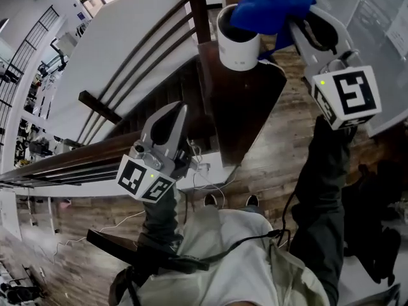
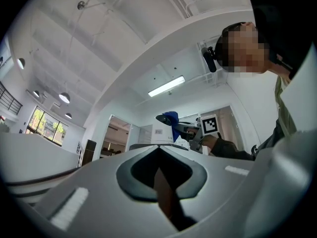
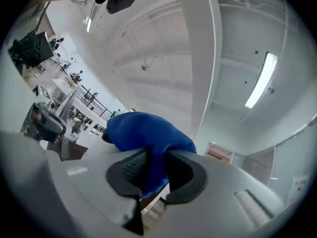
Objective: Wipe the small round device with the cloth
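Dark wooden rails (image 1: 137,62) and pale plank flooring (image 1: 280,152) surround a small dark counter (image 1: 245,107). The small round device (image 1: 238,50), a white cylinder with a dark top, stands near the counter's far edge. The right hand-held gripper (image 1: 294,25) has its jaws closed on a fold of the blue cloth (image 1: 271,8). The right gripper view shows the fabric pinched between the ribbed pads and bunching out beyond the tips. From the head view, the loose bulk of the cloth lies over the far right part of the device's top rim, so the wipe seems to be in hand on the top face. The left hand-held gripper (image 1: 179,109) hangs low and well apart from the counter. Its jaws are together with nothing between them, and the device is visible in the distance in its own view. To do this step well, the cloth should do the touching, not the hard jaw tips. That likely means light downward pressure and sweeping round the rim, then down the white side wall. The device looks light and stands near an edge, so a sideways push could slide or tip it. Bringing the idle left hand-held gripper up to steady the far side would probably help.
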Tool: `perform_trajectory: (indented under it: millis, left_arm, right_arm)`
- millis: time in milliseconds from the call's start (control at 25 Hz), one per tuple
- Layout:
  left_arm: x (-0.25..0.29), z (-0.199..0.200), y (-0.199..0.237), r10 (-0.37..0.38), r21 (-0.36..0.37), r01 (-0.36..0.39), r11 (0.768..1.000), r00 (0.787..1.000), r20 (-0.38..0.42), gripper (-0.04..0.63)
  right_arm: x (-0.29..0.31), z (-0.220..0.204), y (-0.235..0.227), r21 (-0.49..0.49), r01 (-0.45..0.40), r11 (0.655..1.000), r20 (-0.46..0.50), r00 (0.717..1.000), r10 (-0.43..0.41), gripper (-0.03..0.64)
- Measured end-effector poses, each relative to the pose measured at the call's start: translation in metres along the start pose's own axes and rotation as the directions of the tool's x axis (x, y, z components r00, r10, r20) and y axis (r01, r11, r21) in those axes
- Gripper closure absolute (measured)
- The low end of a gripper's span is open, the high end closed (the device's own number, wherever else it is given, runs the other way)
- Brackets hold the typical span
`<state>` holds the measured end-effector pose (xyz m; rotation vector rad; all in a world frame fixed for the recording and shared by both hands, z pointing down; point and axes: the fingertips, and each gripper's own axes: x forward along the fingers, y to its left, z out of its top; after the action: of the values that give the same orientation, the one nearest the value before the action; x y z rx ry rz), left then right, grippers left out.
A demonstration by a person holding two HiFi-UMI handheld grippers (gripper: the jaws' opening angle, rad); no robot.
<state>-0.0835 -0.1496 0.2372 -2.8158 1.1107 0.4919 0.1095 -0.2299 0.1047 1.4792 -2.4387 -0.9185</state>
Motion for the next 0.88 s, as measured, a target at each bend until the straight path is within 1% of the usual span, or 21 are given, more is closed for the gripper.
perform_trajectory:
  millis: [120, 200, 280, 360, 400, 440, 480, 520, 600, 640, 680, 760, 800, 840, 880]
  left_arm:
    - [-0.006, -0.004, -0.003, 0.006, 0.001, -0.006, 1.000, 1.000, -0.009, 0.592]
    - [-0.007, -0.004, -0.003, 0.012, 0.004, -0.012, 1.000, 1.000, -0.013, 0.592]
    - [-0.008, -0.006, -0.002, 0.017, 0.004, -0.017, 1.000, 1.000, -0.015, 0.592]
    - [-0.010, -0.010, -0.002, 0.021, -0.002, -0.021, 1.000, 1.000, -0.022, 0.592]
    - [-0.011, -0.012, -0.001, 0.022, -0.006, -0.022, 1.000, 0.999, -0.027, 0.592]
    - [-0.012, -0.014, 0.000, 0.022, -0.010, -0.022, 1.000, 0.999, -0.031, 0.592]
    - [-0.012, -0.015, 0.000, 0.020, -0.015, -0.021, 1.000, 0.999, -0.033, 0.592]
    - [-0.012, -0.016, 0.000, 0.018, -0.019, -0.018, 1.000, 0.999, -0.033, 0.592]
    - [-0.012, -0.016, -0.001, 0.012, -0.023, -0.013, 1.000, 0.999, -0.031, 0.592]
    - [-0.011, -0.016, -0.001, 0.011, -0.025, -0.012, 1.000, 1.000, -0.028, 0.592]
    - [-0.011, -0.016, -0.001, 0.012, -0.027, -0.012, 1.000, 1.000, -0.026, 0.592]
    - [-0.011, -0.019, 0.000, 0.014, -0.032, -0.015, 0.999, 1.000, -0.024, 0.592]
    - [-0.011, -0.021, 0.000, 0.015, -0.034, -0.016, 0.999, 1.000, -0.023, 0.592]
    - [-0.012, -0.021, -0.001, 0.015, -0.036, -0.016, 0.999, 1.000, -0.023, 0.592]
    - [-0.013, -0.021, -0.002, 0.015, -0.036, -0.016, 0.999, 1.000, -0.023, 0.592]
  right_arm:
    - [-0.005, -0.010, 0.038, -0.045, -0.049, 0.998, -0.018, 0.999, 0.049, 0.543]
    - [-0.012, -0.013, 0.054, -0.084, -0.045, 0.995, -0.034, 0.999, 0.043, 0.543]
    - [-0.022, -0.017, 0.067, -0.126, -0.057, 0.990, -0.071, 0.996, 0.049, 0.543]
    - [-0.032, -0.022, 0.081, -0.173, -0.104, 0.979, -0.126, 0.989, 0.083, 0.543]
    - [-0.036, -0.020, 0.084, -0.202, -0.114, 0.973, -0.146, 0.986, 0.085, 0.543]
    - [-0.038, -0.013, 0.082, -0.237, -0.099, 0.967, -0.147, 0.987, 0.065, 0.543]
    - [-0.038, 0.000, 0.075, -0.279, -0.058, 0.959, -0.124, 0.992, 0.024, 0.543]
    - [-0.037, 0.019, 0.064, -0.326, -0.002, 0.945, -0.077, 0.997, -0.025, 0.543]
    - [-0.028, 0.058, 0.045, -0.406, 0.100, 0.909, 0.020, 0.995, -0.100, 0.543]
    - [-0.021, 0.069, 0.040, -0.437, 0.121, 0.891, 0.028, 0.992, -0.121, 0.543]
    - [-0.014, 0.071, 0.038, -0.471, 0.116, 0.875, -0.005, 0.991, -0.134, 0.543]
    - [0.002, 0.058, 0.043, -0.548, 0.053, 0.835, -0.120, 0.983, -0.141, 0.543]
    - [0.010, 0.050, 0.049, -0.586, 0.020, 0.810, -0.157, 0.978, -0.137, 0.543]
    - [0.015, 0.045, 0.055, -0.618, 0.001, 0.787, -0.171, 0.976, -0.135, 0.543]
    - [0.017, 0.043, 0.060, -0.637, -0.003, 0.771, -0.169, 0.976, -0.136, 0.543]
